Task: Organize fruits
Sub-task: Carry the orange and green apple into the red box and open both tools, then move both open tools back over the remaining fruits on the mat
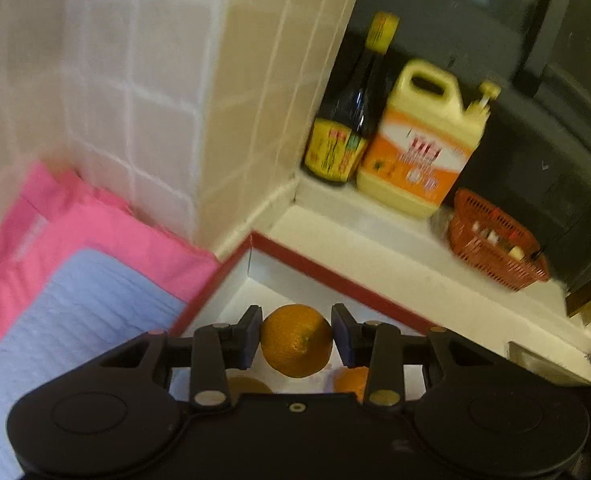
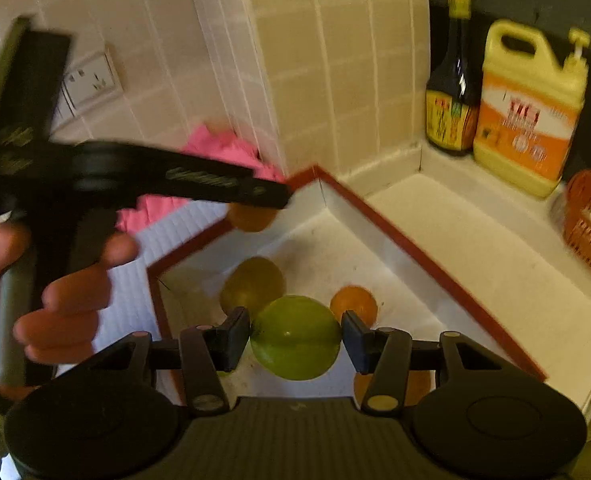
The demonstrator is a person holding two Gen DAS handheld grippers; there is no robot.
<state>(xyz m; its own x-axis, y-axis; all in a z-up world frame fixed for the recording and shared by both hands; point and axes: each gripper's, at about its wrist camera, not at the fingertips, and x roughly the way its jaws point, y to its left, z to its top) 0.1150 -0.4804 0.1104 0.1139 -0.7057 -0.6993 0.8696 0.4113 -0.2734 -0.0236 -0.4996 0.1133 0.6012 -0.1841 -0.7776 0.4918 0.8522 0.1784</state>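
Here the left gripper (image 1: 296, 340) has its fingers (image 1: 249, 336) pressed on either side of an orange (image 1: 296, 341), holding it above a white box with a red rim (image 1: 327, 276) that sits on the pale counter (image 1: 375, 236). Two more fruits lie on the box floor below, partly hidden behind the gripper body: a dull yellowish one (image 1: 247, 385) to the left and another orange piece (image 1: 351, 382) to the right. The right gripper (image 2: 295, 338) holds a green round fruit (image 2: 295, 338) between its fingers (image 2: 235, 336), also above the box (image 2: 415, 248). In the right wrist view a yellow-green fruit (image 2: 253, 284) and a small orange fruit (image 2: 353, 304) rest on the box floor just beyond the green one, and a further orange shape (image 2: 415, 388) shows under the right finger. The left gripper (image 2: 255, 200) reaches in from the left of that view, gripped by a hand (image 2: 55, 300), with the orange (image 2: 251, 218) at its tip over the far corner of the box. Beside the box lie a pink cloth (image 1: 107, 232) and a pale blue cloth (image 1: 75, 320) against the tiled wall (image 1: 143, 80). On the counter further back stand a dark sauce bottle (image 1: 347, 120), a yellow jug with an orange label (image 1: 423, 148) and a small red basket (image 1: 495, 244).
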